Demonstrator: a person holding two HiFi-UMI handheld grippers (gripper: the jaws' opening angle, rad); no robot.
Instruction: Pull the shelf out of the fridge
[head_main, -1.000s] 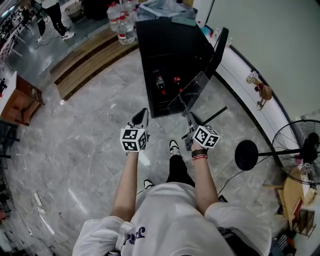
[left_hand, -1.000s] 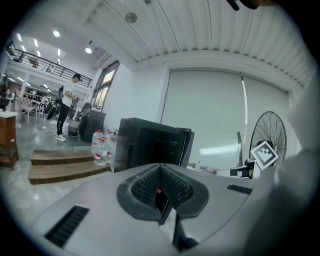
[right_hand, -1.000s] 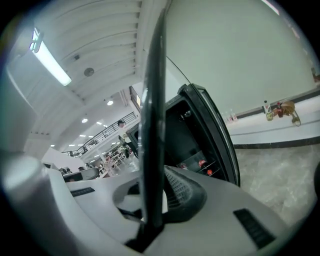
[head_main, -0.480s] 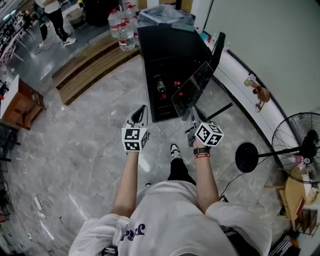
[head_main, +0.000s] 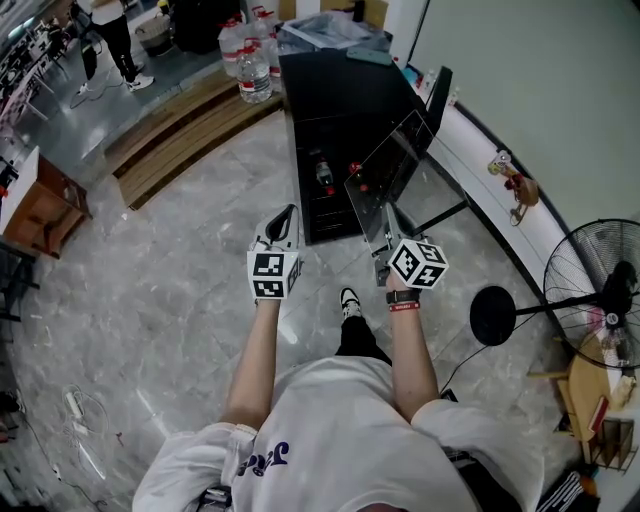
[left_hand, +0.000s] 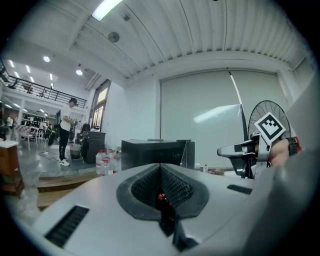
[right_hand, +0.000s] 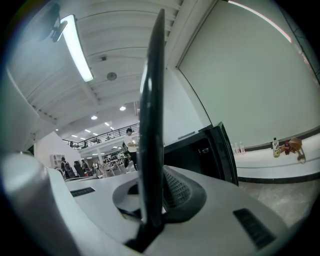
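A small black fridge (head_main: 340, 95) stands on the floor ahead, its door (head_main: 438, 92) swung open to the right. The glass shelf (head_main: 388, 178) is out in front of it, tilted on edge, and my right gripper (head_main: 384, 243) is shut on its near edge. In the right gripper view the shelf (right_hand: 152, 120) rises as a dark strip clamped between the jaws of the right gripper (right_hand: 149, 202), with the fridge (right_hand: 197, 152) behind. My left gripper (head_main: 286, 220) hovers left of the shelf, shut with nothing in it. In its own view the left gripper (left_hand: 161, 175) points at the fridge (left_hand: 150, 152).
Bottles (head_main: 322, 176) lie inside the fridge. Large water bottles (head_main: 248, 55) stand on a wooden platform (head_main: 170, 125) at the back left. A standing fan (head_main: 598, 300) is at the right, a toy (head_main: 515, 185) sits on the white ledge, and a person (head_main: 108, 35) stands far back.
The right gripper has drawn the shelf a little farther from the fridge and tipped it more upright. The left gripper has hardly moved.
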